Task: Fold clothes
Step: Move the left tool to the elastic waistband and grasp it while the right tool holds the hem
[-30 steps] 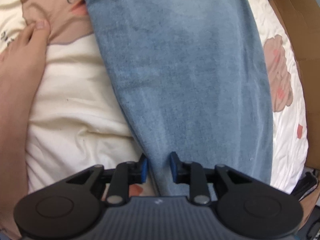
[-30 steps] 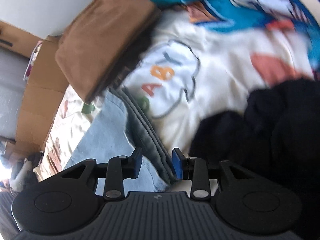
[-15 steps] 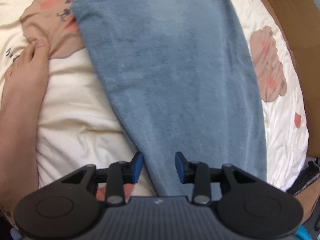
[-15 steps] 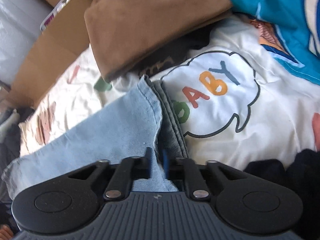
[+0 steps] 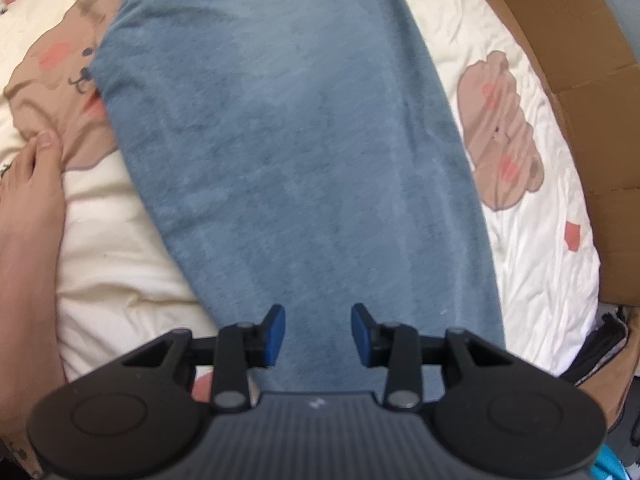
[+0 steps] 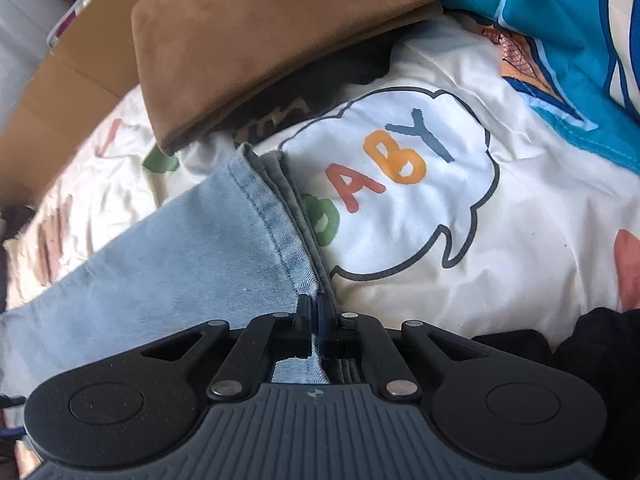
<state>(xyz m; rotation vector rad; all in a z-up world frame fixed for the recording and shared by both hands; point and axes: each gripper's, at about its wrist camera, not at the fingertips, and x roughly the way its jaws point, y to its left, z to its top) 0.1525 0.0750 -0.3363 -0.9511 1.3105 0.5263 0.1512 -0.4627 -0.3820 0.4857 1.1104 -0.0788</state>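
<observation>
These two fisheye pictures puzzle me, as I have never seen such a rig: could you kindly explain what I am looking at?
A person folding clothes holds a two-finger gripper in each hand, each with a camera looking along its fingers. The left wrist view shows the left gripper with its jaws opening over blue jeans that lie on a cream bedspread with cartoon prints; nothing is pinched, and a bare foot rests beside them. The right wrist view shows the right gripper shut on the jeans' hem. Beyond lie a brown cloth and a turquoise garment.
</observation>
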